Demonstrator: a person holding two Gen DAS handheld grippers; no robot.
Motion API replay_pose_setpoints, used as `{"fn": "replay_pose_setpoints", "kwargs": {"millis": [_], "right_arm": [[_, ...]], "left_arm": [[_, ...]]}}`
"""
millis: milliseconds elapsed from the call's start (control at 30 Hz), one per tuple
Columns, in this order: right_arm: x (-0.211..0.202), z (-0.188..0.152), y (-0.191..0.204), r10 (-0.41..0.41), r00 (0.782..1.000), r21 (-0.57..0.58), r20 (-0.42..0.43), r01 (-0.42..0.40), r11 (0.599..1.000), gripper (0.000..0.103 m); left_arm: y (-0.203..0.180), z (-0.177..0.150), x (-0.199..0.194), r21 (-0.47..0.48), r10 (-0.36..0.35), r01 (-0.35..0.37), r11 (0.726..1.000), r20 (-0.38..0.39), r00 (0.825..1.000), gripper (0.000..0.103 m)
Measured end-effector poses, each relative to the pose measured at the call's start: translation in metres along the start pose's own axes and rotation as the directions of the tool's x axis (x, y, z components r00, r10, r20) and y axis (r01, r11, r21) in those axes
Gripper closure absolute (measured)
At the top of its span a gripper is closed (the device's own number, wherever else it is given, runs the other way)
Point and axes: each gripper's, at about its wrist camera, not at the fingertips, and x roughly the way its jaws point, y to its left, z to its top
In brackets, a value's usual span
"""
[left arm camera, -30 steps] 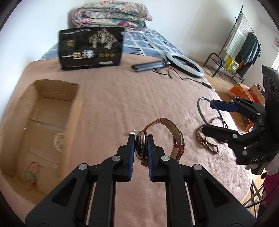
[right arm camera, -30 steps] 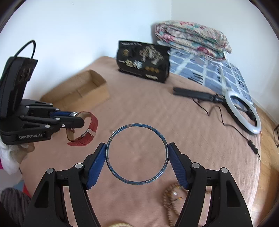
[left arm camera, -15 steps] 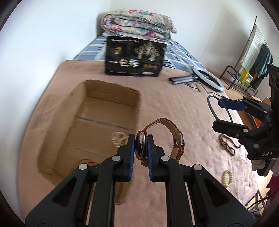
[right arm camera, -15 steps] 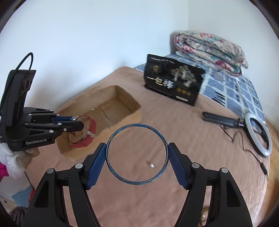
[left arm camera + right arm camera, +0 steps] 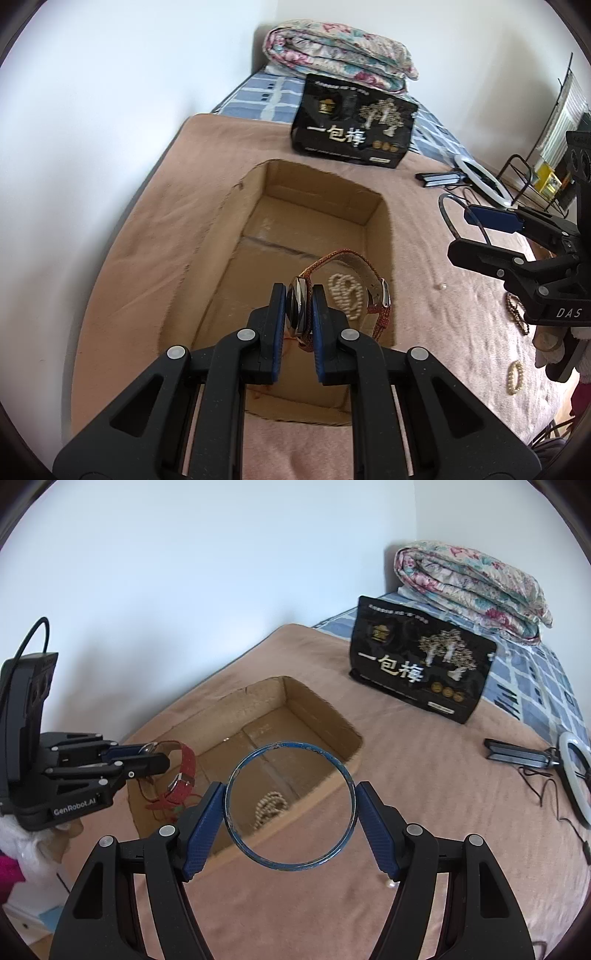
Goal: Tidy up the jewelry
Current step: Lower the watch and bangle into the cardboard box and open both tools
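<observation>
A pink-brown blanket (image 5: 436,317) is covering a bed standing against white walls; at its head, a blue checked sheet (image 5: 532,672) is showing beneath a folded floral quilt (image 5: 340,55). A ring light (image 5: 574,775) with its cable is lying toward the right side, and a drying rack (image 5: 550,147) is standing beyond the bed. An open cardboard box (image 5: 380,229) is sitting on the blanket, holding a string of pale beads (image 5: 347,291) and a red-corded item (image 5: 162,805).

The left gripper (image 5: 300,308) is pinching the case of a watch (image 5: 299,306) edge-on between its 2 blue pads, the red strap (image 5: 376,291) looping forward above the box interior. The right gripper (image 5: 290,806) is holding a blue bangle (image 5: 290,806), its 2 pads pressing the ring's opposite outer sides, over the box's near wall. A dark bead strand (image 5: 515,314) and a pale bead bracelet (image 5: 515,376) are lying on the blanket right of the box.

A black package (image 5: 421,668) propped behind the box is reading "一包梅". The left tool is bearing "GenRobot.AI"; the right tool is showing "DAS".
</observation>
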Motion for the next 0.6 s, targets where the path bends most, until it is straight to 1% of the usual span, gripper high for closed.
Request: {"fn": "replay_pose_setpoints", "kwargs": {"millis": [300,600], "right_arm": [[0.028,0.010,0.029,0.012,1.000,-0.026,-0.016,-0.012,1.000,0.032],[0.047,0.017,0.035,0.004,1.000,-0.015,-0.024,-0.004,1.000,0.032]], "left_arm": [[0.026,-0.009,0.007,-0.034,0.018,-0.018,0.999,-0.017,1.000,0.091],[0.032,-0.009,0.009,-0.041,0.017,-0.018,0.999,-0.012,1.000,0.091]]}}
